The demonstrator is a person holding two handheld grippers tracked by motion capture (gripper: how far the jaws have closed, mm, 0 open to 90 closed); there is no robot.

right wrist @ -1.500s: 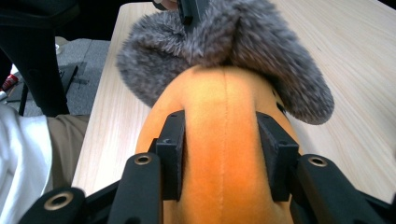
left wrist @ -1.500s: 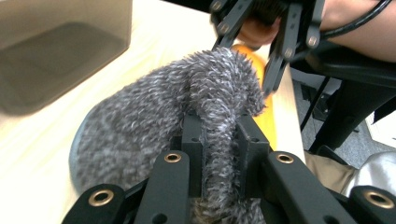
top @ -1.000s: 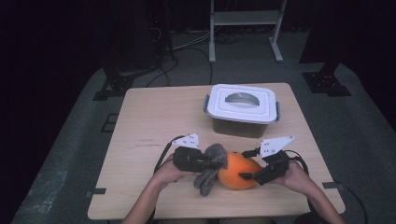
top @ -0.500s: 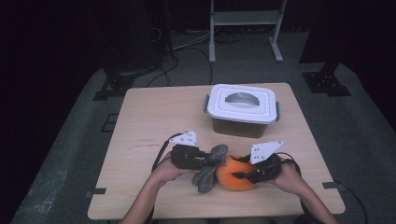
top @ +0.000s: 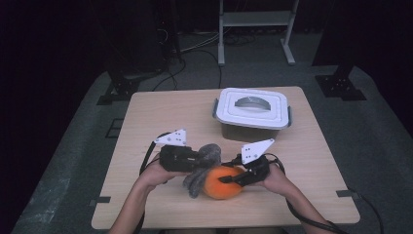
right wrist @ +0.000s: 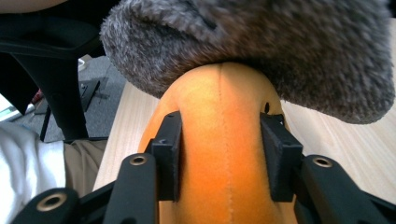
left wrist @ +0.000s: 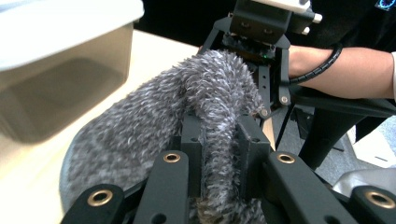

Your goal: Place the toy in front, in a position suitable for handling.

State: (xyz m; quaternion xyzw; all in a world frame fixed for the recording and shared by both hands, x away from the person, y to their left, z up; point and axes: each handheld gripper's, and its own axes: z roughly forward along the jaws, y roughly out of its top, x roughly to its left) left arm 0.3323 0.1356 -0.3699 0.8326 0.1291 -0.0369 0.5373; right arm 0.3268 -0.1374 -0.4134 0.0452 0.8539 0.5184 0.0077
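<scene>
Plush toy, near edge of the wooden table (top: 146,117): an orange plush body (top: 222,182) with a grey fuzzy part (top: 202,163) attached, maybe a tail or mane, can't tell which.

Left gripper (top: 195,161): jaws pinched tight on a fold of the grey fuzzy part (left wrist: 219,140), pile bulging out either side of the pads. Rest of the grey fur hangs ahead of and to the left of its jaws in the left gripper view.

Right gripper (top: 234,178): jaws have just been closing and the pads now sit pressed on both flanks of the orange plush body (right wrist: 222,140), seam running straight up between them. Grey fur (right wrist: 261,51) drapes over the top just beyond its jaw tips.

Handling, as a judgement:
- light, soft, squashes under the pads; nothing to break
- short orange velour likely a bit slick, so grip across the bulge, not near the end
- grey pile grips well but stretches; pulling there loads the stitching

Pose: both forearms come in low from the table's near edge, grippers roughly level and aimed at each other, the toy between them. The lidded plastic container (top: 252,108) stands well beyond both grippers, lid on.
</scene>
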